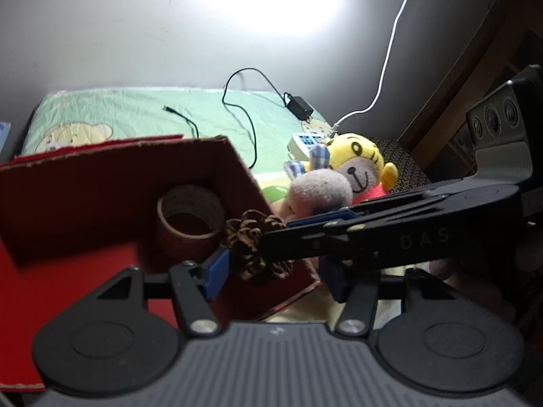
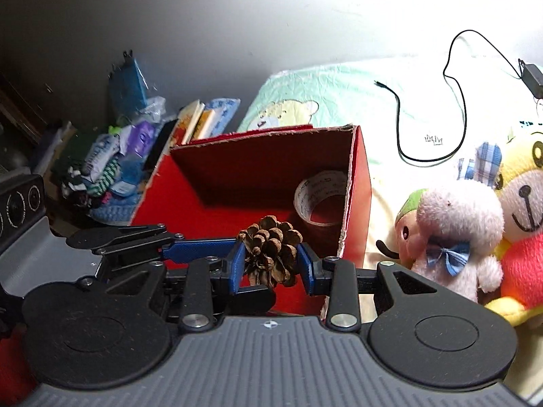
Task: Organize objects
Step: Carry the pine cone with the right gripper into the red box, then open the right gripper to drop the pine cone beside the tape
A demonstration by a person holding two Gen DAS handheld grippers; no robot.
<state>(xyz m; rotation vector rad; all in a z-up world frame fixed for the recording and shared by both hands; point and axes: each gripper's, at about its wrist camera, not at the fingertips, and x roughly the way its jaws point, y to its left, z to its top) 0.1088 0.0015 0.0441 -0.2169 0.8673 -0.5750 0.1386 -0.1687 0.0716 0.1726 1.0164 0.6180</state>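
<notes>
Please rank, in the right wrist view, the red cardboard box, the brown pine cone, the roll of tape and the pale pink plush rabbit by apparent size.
1. Red cardboard box, clearly largest.
2. Pale pink plush rabbit.
3. Brown pine cone and roll of tape: look alike; the cone is nearer the camera, so unranked.

Legible markings on the black gripper arm.
The letters "DAS" are showing in grey on the black right gripper (image 1: 271,247); print on the brown tape roll (image 2: 320,198) is staying unreadable.
</notes>
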